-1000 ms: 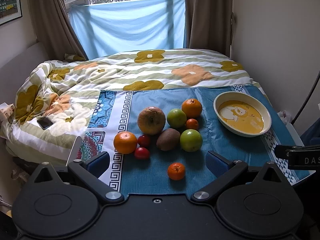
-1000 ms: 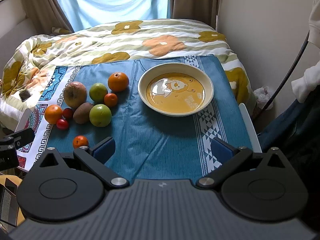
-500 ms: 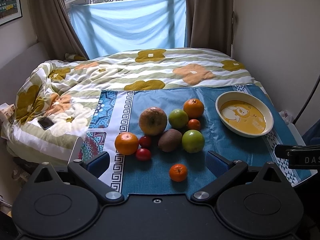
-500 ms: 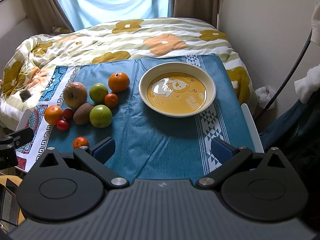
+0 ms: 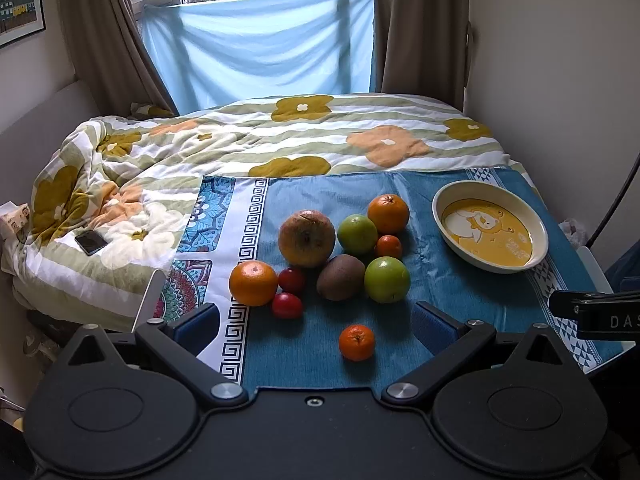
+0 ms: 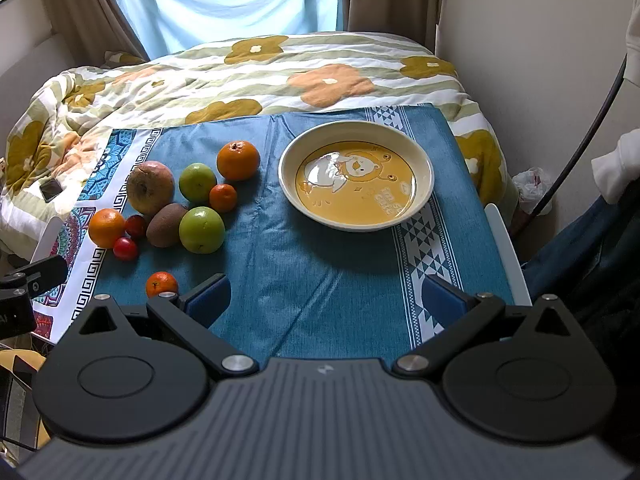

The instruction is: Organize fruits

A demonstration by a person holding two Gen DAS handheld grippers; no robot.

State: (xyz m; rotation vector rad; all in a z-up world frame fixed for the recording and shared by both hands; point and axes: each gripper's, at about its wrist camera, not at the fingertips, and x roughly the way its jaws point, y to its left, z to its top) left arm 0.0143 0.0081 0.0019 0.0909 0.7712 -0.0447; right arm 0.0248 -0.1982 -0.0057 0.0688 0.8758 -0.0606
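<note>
Ten fruits are counted on the blue cloth: five oranges, two green apples, two tomatoes, one kiwi, one pomegranate. One bowl is seen bare. Left gripper and right gripper are held spread, grasping nothing.

Occlusion and crop notes. Right wrist view: the small mandarin nearest the camera has its lower edge covered by the right tool's left finger linkage. The left tool's body is cut by the frame's left edge; its fingers are out of shot. Left wrist view: the right tool's body is cut by the right edge, lettering readable only as "DAS". The rear tomato is partly hidden behind the large orange. The framed picture is cropped at top left. Printed text inside the bowl is too small to read. The surface under the cloth is hidden apart from white corner pieces.
</note>
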